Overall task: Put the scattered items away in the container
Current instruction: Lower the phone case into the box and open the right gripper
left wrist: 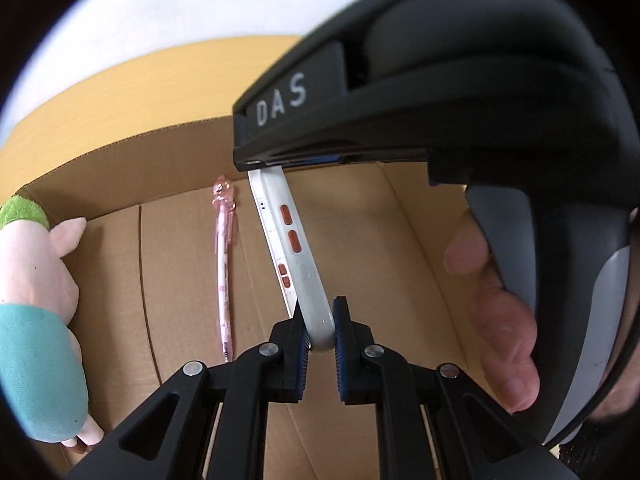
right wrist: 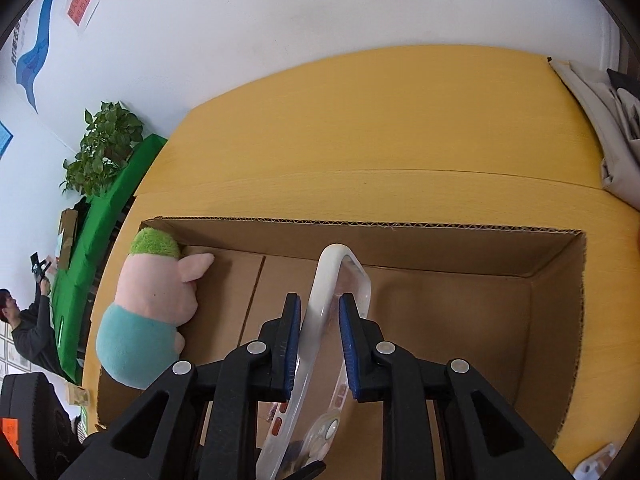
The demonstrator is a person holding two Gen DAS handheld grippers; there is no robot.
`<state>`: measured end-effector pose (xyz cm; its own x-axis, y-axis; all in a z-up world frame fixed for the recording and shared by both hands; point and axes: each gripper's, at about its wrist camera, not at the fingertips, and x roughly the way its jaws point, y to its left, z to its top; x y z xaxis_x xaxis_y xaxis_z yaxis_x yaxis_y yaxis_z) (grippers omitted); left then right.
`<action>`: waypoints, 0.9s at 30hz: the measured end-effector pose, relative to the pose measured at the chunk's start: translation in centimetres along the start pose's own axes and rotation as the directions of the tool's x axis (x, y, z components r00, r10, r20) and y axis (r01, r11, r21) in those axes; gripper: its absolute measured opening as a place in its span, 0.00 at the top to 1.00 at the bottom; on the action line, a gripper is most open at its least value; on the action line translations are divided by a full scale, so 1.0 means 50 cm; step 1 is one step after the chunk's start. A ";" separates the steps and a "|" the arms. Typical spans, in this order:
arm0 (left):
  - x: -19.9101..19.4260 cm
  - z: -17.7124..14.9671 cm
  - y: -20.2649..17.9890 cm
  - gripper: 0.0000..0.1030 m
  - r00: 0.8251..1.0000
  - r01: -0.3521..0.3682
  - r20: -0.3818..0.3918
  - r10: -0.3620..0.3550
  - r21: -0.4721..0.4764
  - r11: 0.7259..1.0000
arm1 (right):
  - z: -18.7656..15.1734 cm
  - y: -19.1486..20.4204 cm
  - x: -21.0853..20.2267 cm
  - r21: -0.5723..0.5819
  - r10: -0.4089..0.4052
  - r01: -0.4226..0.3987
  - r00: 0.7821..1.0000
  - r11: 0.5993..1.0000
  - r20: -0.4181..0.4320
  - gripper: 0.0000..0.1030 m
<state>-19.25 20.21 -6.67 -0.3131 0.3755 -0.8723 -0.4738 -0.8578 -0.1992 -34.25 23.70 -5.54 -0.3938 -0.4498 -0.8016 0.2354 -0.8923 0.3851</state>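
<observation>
A clear white phone case with orange buttons hangs above the open cardboard box. My left gripper is shut on its near corner. My right gripper straddles the case from the other end, and its blue pads stand a little off the case on the right. The right gripper's black body fills the upper right of the left wrist view. A pink pen lies on the box floor. A plush pig in a teal shirt lies against the box's left wall.
The box sits on a yellow wooden table. A grey cloth lies at the table's far right. A green table, a plant and a person are far off to the left. A hand holds the right gripper.
</observation>
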 end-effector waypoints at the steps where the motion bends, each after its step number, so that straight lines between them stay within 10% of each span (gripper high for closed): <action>1: 0.003 -0.002 0.001 0.91 1.000 -0.003 -0.007 0.003 -0.001 1.000 | -0.001 -0.002 0.005 0.001 0.003 -0.003 1.000 1.000 -0.002 0.80; 21: -0.025 -0.065 0.015 0.65 0.990 0.136 0.023 -0.136 -0.027 0.990 | -0.022 -0.060 -0.012 0.008 -0.134 0.133 0.991 0.991 0.012 0.79; 27: -0.087 -0.101 0.009 0.59 0.987 0.139 0.078 -0.139 0.012 0.990 | -0.033 -0.044 -0.066 -0.017 -0.200 0.202 0.976 0.979 0.087 0.43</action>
<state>-13.94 16.43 -5.20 -0.3070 0.5173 -0.7988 -0.5222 -0.7933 -0.3130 -31.98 27.21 -4.49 -0.5090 -0.2642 -0.8192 0.1661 -0.9640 0.2077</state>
